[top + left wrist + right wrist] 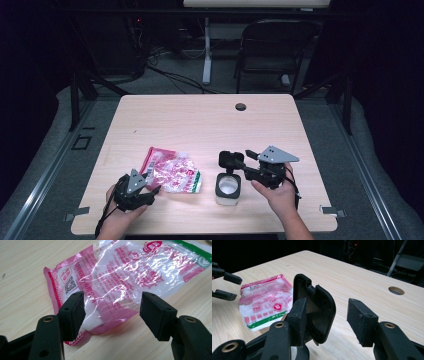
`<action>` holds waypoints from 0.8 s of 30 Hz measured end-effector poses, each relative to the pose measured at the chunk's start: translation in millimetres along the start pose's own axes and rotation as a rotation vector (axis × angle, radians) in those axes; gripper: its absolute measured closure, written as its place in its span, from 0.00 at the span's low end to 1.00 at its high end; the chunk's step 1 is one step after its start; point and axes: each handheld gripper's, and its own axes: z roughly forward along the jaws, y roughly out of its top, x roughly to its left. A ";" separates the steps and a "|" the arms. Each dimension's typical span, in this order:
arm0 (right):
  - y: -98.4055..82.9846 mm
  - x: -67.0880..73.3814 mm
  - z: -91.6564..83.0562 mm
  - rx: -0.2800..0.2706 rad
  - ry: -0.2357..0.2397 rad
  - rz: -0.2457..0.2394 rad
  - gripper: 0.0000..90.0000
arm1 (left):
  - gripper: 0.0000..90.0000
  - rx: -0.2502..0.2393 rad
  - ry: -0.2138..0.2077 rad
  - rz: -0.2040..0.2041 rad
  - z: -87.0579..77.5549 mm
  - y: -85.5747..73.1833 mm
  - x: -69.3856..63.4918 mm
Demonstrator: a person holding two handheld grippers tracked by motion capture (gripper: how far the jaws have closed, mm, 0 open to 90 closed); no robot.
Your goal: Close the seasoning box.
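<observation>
Wooden surface point(200, 120), pale grain, with a round cable hole point(241, 106) near its far edge.

Left gripper point(152, 192): held low at the near left of the surface, jaws spread wide and not pressing on anything. In the left gripper view the near edge of the pink-and-clear plastic packet point(120, 280) lies between the two black pads; the left pad sits just over the packet's crimped corner, the right pad stands apart from it. Whether the left pad actually touches the film cannot be told. White granular content is visible inside the packet at that near corner. The packet lies flat on the surface, with red print, a QR code and a green stripe at its far end.

Right gripper point(240, 160): held above the surface at near centre-right, jaws wide apart. In the right gripper view a black hinged lid point(317, 307) stands upright between the pads, lying against the left pad; the right pad is well clear of it, so there is no squeeze on the lid. In the high view the lid tilts up behind a small square container point(228, 189) with a black rim and white interior, which stands on the surface just right of the packet.

Folding chair point(272, 47) and cables on the floor beyond the surface.
</observation>
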 end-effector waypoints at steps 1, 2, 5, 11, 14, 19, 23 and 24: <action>0.2 -0.7 1.3 0.004 0.002 0.008 0.56 | 0.41 0.001 0.001 0.001 0.0 0.0 0.0; 0.2 -1.6 2.7 0.003 0.004 0.011 0.56 | 0.41 0.001 0.002 0.001 0.0 -0.1 0.1; 1.5 -2.1 6.2 0.007 0.007 0.010 0.56 | 0.41 0.000 0.004 -0.005 -0.6 -0.4 0.2; 2.7 -1.2 13.6 0.027 0.020 -0.004 0.54 | 0.41 -0.005 0.006 -0.014 -1.3 -0.8 1.8; 2.9 -2.0 16.9 0.022 0.033 0.001 0.54 | 0.41 -0.004 0.007 -0.018 -1.4 -1.4 2.8; 4.0 -2.8 21.2 0.022 0.046 0.002 0.54 | 0.41 -0.005 0.006 -0.031 -2.3 -2.7 4.5; 5.6 -1.7 24.2 0.028 0.053 -0.007 0.55 | 0.41 -0.009 0.009 -0.036 -3.2 -2.6 5.6; 6.1 -1.3 25.0 0.027 0.055 -0.010 0.55 | 0.41 -0.009 0.010 -0.035 -3.3 -2.6 5.8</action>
